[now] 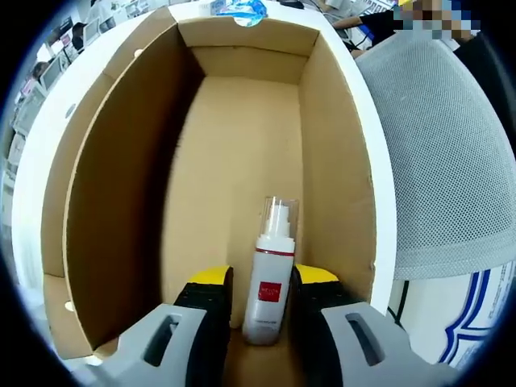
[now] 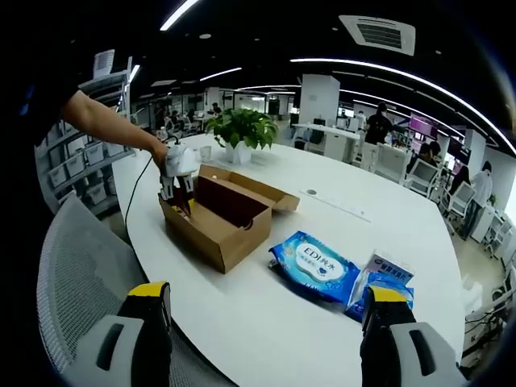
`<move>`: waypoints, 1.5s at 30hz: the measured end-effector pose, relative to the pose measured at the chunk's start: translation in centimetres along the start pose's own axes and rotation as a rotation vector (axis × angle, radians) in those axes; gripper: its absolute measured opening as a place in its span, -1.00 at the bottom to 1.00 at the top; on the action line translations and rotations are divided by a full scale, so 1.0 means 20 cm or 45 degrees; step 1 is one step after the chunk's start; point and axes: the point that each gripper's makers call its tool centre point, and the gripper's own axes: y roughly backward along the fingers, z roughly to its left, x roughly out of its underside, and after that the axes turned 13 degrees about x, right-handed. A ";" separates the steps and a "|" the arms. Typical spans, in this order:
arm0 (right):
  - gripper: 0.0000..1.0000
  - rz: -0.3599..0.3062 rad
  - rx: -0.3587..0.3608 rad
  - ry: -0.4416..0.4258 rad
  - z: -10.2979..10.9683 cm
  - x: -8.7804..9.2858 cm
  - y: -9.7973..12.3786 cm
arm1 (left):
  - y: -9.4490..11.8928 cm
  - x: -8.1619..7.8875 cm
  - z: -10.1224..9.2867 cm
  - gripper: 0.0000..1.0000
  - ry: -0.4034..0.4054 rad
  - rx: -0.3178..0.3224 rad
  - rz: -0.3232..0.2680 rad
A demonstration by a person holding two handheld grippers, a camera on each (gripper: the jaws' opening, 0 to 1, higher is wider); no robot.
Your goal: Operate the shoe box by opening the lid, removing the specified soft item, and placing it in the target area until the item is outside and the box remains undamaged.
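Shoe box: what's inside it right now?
In the left gripper view, the shoe box holds a white spray bottle with a red label, standing between the left gripper jaws. The floor beyond it looks bare; the near floor is hidden behind the jaws.

Left gripper view: close, inside shoe box (image 1: 242,121). Right gripper view: distant, facing same box (image 2: 222,218).

The blue wet-wipe pack (image 2: 314,276) on the worktop reads "EDI"; the spray bottle's red label (image 1: 270,291) is illegible.
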 end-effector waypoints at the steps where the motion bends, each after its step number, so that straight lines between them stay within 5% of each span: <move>1: 0.99 -0.001 0.000 -0.002 0.00 0.00 0.00 | 0.00 0.01 0.00 -0.46 -0.001 0.001 0.003; 24: 0.97 -0.010 0.014 -0.074 0.00 0.01 0.00 | -0.04 0.02 0.01 -0.57 -0.129 -0.086 0.075; 45: 0.90 -0.052 -0.023 -0.124 0.05 -0.03 0.01 | 0.06 -0.05 0.03 -0.61 -0.173 -0.202 0.017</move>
